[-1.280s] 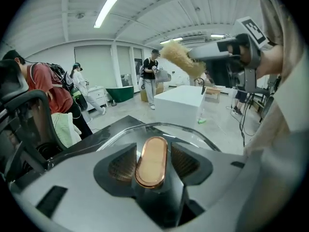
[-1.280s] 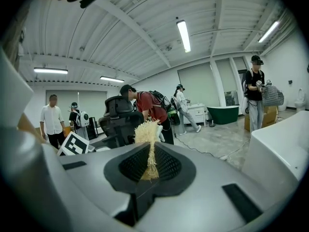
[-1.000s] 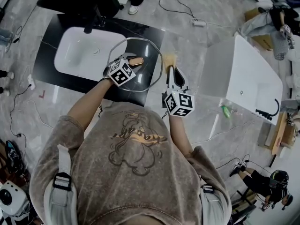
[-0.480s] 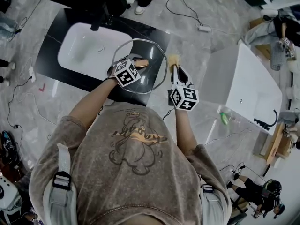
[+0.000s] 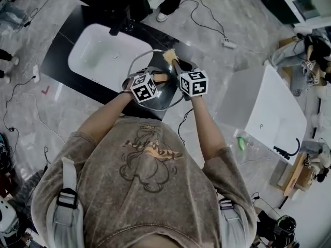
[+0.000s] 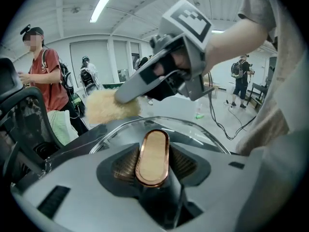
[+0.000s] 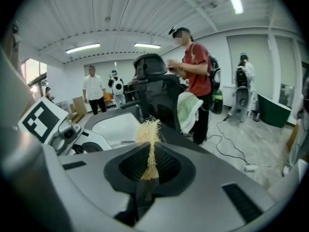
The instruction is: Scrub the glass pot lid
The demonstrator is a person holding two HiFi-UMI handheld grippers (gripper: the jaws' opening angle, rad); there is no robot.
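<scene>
Shifting over lid [image 5: 146, 63], right gripper [image 5: 175, 62] (scrubber [image 5: 168, 54] pinched), earlier beside

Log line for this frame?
left gripper: holds glass pot lid by knob | right gripper: holds scrub pad | pad at lid rim, contact unclear

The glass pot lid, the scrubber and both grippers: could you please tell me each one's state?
Glass pot lid: held by its handle.
Left gripper: shut on the lid's handle.
Right gripper: shut on the scrubber.
Scrubber: pinched in the jaws, frayed end at the lid's far rim.
</scene>
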